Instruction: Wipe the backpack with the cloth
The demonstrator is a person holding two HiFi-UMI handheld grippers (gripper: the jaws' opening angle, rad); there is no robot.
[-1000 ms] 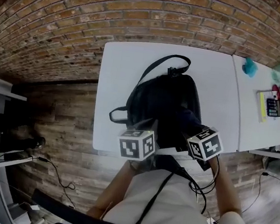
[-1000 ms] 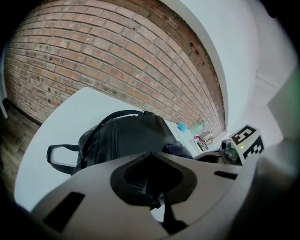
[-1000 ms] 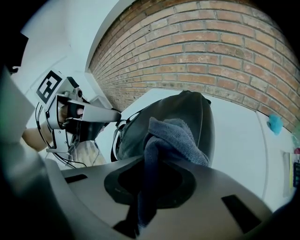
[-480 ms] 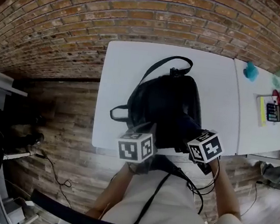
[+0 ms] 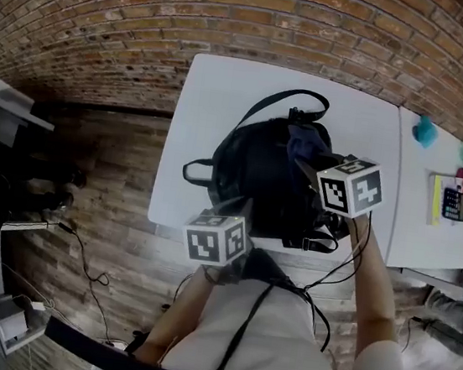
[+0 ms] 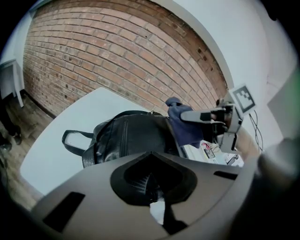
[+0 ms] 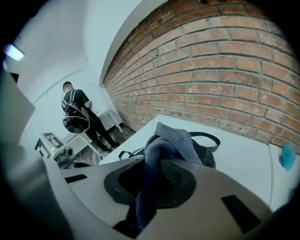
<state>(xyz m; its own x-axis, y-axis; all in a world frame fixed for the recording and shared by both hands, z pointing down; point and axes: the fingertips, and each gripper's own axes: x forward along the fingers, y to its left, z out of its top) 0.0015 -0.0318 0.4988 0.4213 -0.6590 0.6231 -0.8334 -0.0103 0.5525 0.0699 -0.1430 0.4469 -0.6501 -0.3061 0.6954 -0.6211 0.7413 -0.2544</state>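
A black backpack (image 5: 259, 171) lies flat on the white table (image 5: 217, 102), its straps toward the far edge. My right gripper (image 5: 309, 162) is over the backpack's far right part, shut on a blue-grey cloth (image 5: 302, 140) that touches the bag. In the right gripper view the cloth (image 7: 171, 143) bunches up out of the jaws. My left gripper (image 5: 243, 210) is at the backpack's near edge, and its jaws look shut on the bag's edge. The left gripper view shows the backpack (image 6: 126, 136), the cloth (image 6: 183, 124) and the right gripper (image 6: 206, 115) beyond it.
A second white table (image 5: 427, 240) adjoins on the right, carrying a teal object (image 5: 425, 131), a calculator (image 5: 453, 203) and small clutter. A brick wall (image 5: 254, 14) runs behind. A person (image 7: 77, 112) stands far off on the wooden floor (image 5: 107, 164).
My right gripper has carried the cloth from the backpack's near right edge across to its far part. The left gripper has stayed at the near edge.
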